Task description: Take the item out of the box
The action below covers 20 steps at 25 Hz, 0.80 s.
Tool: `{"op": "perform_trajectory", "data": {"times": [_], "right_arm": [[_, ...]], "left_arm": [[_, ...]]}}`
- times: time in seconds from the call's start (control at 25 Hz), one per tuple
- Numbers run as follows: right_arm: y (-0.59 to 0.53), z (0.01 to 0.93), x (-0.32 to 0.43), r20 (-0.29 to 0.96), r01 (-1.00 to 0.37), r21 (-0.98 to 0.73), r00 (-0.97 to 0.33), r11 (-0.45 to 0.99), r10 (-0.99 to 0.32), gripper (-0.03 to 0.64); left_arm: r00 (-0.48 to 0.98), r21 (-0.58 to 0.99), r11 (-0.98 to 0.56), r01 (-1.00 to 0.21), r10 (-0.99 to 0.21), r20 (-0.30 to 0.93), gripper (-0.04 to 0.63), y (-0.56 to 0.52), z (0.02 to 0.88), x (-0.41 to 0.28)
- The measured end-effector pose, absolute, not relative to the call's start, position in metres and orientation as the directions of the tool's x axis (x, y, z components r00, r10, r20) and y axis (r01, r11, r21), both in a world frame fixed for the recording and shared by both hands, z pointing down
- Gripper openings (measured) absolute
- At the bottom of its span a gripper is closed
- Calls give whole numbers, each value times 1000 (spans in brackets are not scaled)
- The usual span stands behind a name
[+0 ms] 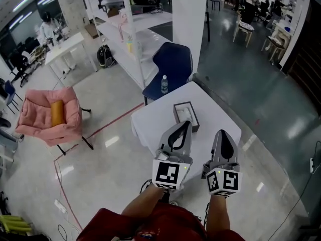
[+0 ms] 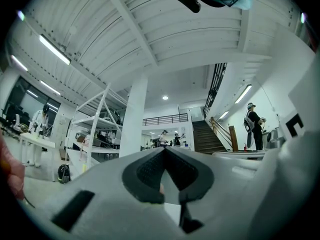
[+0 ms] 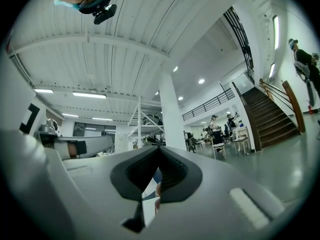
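view from my head, looking steeply down: i am holding both claws out over a white table. my left claw is pinching fully closed, its two dark pads meeting at the tips, and nothing is sitting between them. my right claw is closing the same way, pads pressed together, gripping nothing. an open box is lying on the table just beyond the claws, and the item, pale and white, is resting inside it. the tip of my left claw is overlapping the near end of the box from this angle; i cannot tell whether it is touching. my right claw is hanging just to the right of the box, apart from it. beyond the table, a water bottle is standing on a blue chair.
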State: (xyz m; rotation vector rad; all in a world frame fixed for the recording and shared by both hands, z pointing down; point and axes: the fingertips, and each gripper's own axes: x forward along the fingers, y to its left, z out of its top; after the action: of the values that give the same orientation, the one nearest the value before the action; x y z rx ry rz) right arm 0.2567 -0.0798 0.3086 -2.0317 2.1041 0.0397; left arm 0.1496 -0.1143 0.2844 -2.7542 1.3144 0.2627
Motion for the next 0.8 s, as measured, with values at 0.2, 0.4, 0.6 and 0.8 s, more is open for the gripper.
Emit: {"op": "perform_trajectory", "data": {"times": [0.2,0.4,0.6,0.8], "right_arm": [[-123,297,264,-180,-992,-121,-14,36,-984,3],[-170,289,261,-181,-992,-119,-8,30,-983,3],[-210,290,256,-172,-993,-119,2,19,-985,3],[-251,290,247,-160,-994,-112,5,13,-987,3]], "left_arm": [[626,2,-638,-770,-755,-197,2,-158,274,156],[632,-3,-645,-764,-748,-201,2,-206,266,154],[630,-7,-649,-761,-737,-245,2,-246,257,149],[637,11,-657,-754,-734,-235,2,-286,260,141]]}}
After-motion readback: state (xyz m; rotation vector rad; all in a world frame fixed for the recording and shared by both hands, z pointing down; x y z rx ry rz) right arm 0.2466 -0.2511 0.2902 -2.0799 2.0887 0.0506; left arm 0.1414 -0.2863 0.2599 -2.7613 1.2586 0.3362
